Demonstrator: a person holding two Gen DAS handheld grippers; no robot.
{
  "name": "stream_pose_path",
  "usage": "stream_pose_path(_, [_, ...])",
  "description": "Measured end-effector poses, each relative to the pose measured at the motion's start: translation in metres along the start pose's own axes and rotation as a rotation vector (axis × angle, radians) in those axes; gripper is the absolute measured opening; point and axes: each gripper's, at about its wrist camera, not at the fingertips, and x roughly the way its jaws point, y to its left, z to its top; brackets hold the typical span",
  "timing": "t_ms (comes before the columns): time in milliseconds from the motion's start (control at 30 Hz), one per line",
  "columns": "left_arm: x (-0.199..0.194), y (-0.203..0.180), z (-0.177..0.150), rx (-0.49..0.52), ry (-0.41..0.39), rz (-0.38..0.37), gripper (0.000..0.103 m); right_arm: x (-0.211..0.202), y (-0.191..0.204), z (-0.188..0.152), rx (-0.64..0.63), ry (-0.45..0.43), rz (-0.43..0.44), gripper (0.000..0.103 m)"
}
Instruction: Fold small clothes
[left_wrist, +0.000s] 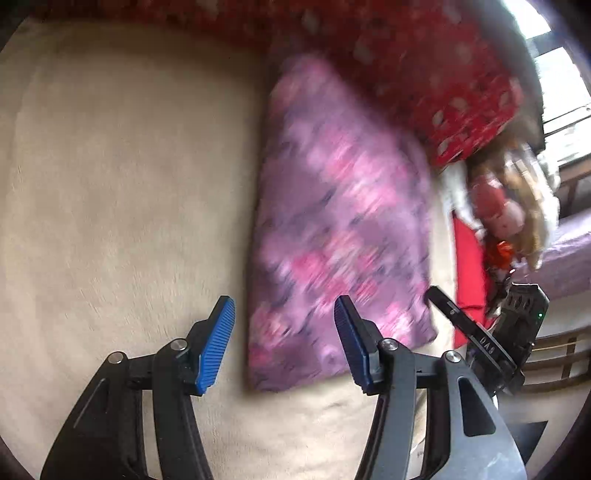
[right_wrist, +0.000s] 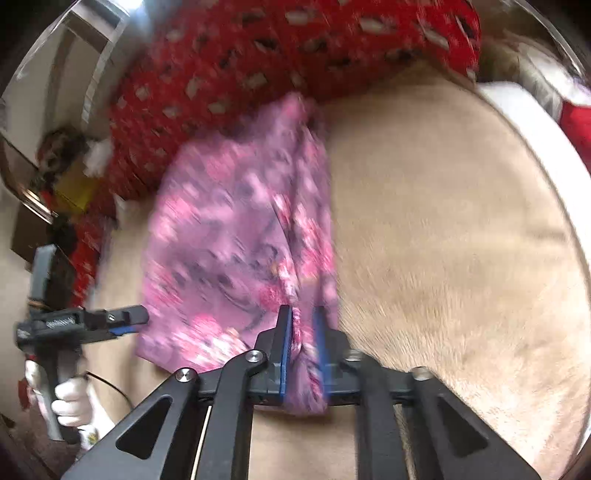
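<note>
Left wrist view: we hold the left gripper (left_wrist: 284, 341) spread wide, grasping nothing, above the beige blanket (left_wrist: 110, 184) beside the purple floral garment (left_wrist: 340, 221). Right wrist view: our right gripper (right_wrist: 303, 347) pinches a bunched fold of that garment (right_wrist: 229, 240), which lies against the red patterned cloth (right_wrist: 258, 55).

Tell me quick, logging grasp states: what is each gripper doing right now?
Left gripper: open, holding nothing, above the beige surface.
Right gripper: closed on a bunched edge of the purple floral garment.

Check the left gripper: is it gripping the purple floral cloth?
No, the left gripper is open with nothing between its blue pads, while the purple floral cloth lies beyond them.
</note>
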Motion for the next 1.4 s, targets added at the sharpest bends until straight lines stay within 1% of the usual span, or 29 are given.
stream_pose_path(33, [-0.004, -0.002, 0.009, -0.001, -0.015, -0.012, 0.055, -0.008, 0.002, 0.007, -0.003, -0.045, -0.001, 0.02])
stream_pose_path(100, [-0.008, -0.01, 0.03, -0.005, -0.037, -0.013, 0.055, -0.021, 0.006, 0.03, 0.015, -0.133, 0.027, 0.033])
stream_pose_path(167, [-0.007, -0.02, 0.049, 0.018, -0.061, 0.011, 0.055, -0.015, 0.016, 0.056, 0.027, -0.182, 0.062, 0.033])
stream_pose_path(233, [-0.002, -0.029, 0.068, 0.043, -0.077, 0.039, 0.055, -0.002, 0.029, 0.074, -0.004, -0.195, 0.078, 0.033])
stream_pose_path(267, [0.002, -0.03, 0.075, 0.048, -0.077, 0.047, 0.055, 0.004, 0.032, 0.082, -0.023, -0.193, 0.065, 0.033])
stream_pose_path(333, [0.015, -0.029, 0.087, 0.047, -0.068, 0.078, 0.055, 0.026, 0.044, 0.098, -0.045, -0.184, -0.007, 0.031])
stream_pose_path(367, [0.024, -0.027, 0.09, 0.025, -0.049, 0.105, 0.055, 0.037, 0.043, 0.107, -0.04, -0.178, -0.073, 0.034])
stream_pose_path(400, [0.033, -0.021, 0.094, 0.003, -0.035, 0.105, 0.055, 0.05, 0.039, 0.113, -0.02, -0.171, -0.14, 0.04])
stream_pose_path(467, [0.048, -0.009, 0.101, -0.046, -0.01, 0.094, 0.055, 0.07, 0.029, 0.116, 0.014, -0.131, -0.179, 0.043])
stream_pose_path(500, [0.053, -0.005, 0.102, -0.052, -0.004, 0.096, 0.055, 0.078, 0.025, 0.118, 0.017, -0.106, -0.161, 0.029])
stream_pose_path(533, [0.058, 0.0, 0.103, -0.054, -0.002, 0.107, 0.058, 0.083, 0.028, 0.118, -0.022, -0.093, -0.112, 0.012])
stream_pose_path(567, [0.067, 0.006, 0.104, -0.059, 0.009, 0.117, 0.06, 0.084, 0.028, 0.119, -0.057, -0.103, -0.11, 0.007])
stream_pose_path(600, [0.073, 0.008, 0.104, -0.072, 0.039, 0.095, 0.065, 0.088, 0.02, 0.118, -0.065, -0.112, -0.135, 0.007])
stream_pose_path(633, [0.074, 0.01, 0.104, -0.076, 0.04, 0.08, 0.065, 0.099, 0.005, 0.117, -0.032, -0.06, -0.162, 0.007])
stream_pose_path(667, [0.07, 0.011, 0.105, -0.079, 0.042, 0.068, 0.065, 0.108, -0.007, 0.116, 0.022, -0.016, -0.139, 0.005])
stream_pose_path(733, [0.058, 0.013, 0.105, -0.072, 0.042, 0.048, 0.065, 0.093, -0.012, 0.117, 0.07, -0.068, -0.074, 0.008])
stream_pose_path(767, [0.046, 0.015, 0.102, -0.063, 0.023, 0.035, 0.064, 0.083, -0.009, 0.116, 0.063, -0.083, -0.079, 0.016])
stream_pose_path(800, [0.037, 0.018, 0.098, -0.057, -0.002, 0.024, 0.064, 0.067, -0.003, 0.114, 0.043, -0.11, -0.095, 0.017])
stream_pose_path(833, [0.028, 0.02, 0.092, -0.056, -0.029, 0.019, 0.064, 0.053, 0.002, 0.109, 0.013, -0.141, -0.07, 0.017])
stream_pose_path(900, [0.025, 0.019, 0.08, -0.052, -0.05, 0.046, 0.064, 0.032, 0.015, 0.095, -0.055, -0.183, 0.012, 0.019])
stream_pose_path(933, [0.031, 0.019, 0.074, -0.05, -0.042, 0.076, 0.067, 0.032, 0.02, 0.091, -0.078, -0.178, 0.01, 0.021])
stream_pose_path(967, [0.041, 0.019, 0.068, -0.05, -0.015, 0.11, 0.068, 0.036, 0.022, 0.085, -0.101, -0.158, -0.012, 0.027])
stream_pose_path(1033, [0.043, 0.012, 0.066, -0.027, -0.03, 0.142, 0.069, 0.065, 0.02, 0.068, -0.144, -0.006, -0.122, 0.027])
stream_pose_path(1100, [0.034, 0.005, 0.065, -0.007, -0.015, 0.134, 0.069, 0.054, 0.021, 0.062, -0.128, -0.043, -0.132, 0.028])
stream_pose_path(1167, [0.022, 0.0, 0.061, -0.005, -0.018, 0.105, 0.069, 0.042, 0.026, 0.061, -0.117, -0.029, -0.137, 0.031])
stream_pose_path(1233, [0.01, -0.004, 0.054, 0.013, -0.044, 0.097, 0.069, 0.027, 0.035, 0.054, -0.174, -0.04, -0.168, 0.031])
stream_pose_path(1300, [0.012, -0.005, 0.041, 0.031, -0.043, 0.123, 0.069, 0.017, 0.041, 0.04, -0.231, -0.045, -0.199, 0.033])
stream_pose_path(1333, [0.021, -0.005, 0.035, 0.036, -0.016, 0.149, 0.069, 0.022, 0.045, 0.039, -0.244, -0.035, -0.218, 0.035])
stream_pose_path(1400, [0.038, 0.001, 0.025, 0.01, 0.033, 0.156, 0.07, 0.042, 0.042, 0.029, -0.262, 0.062, -0.314, 0.044])
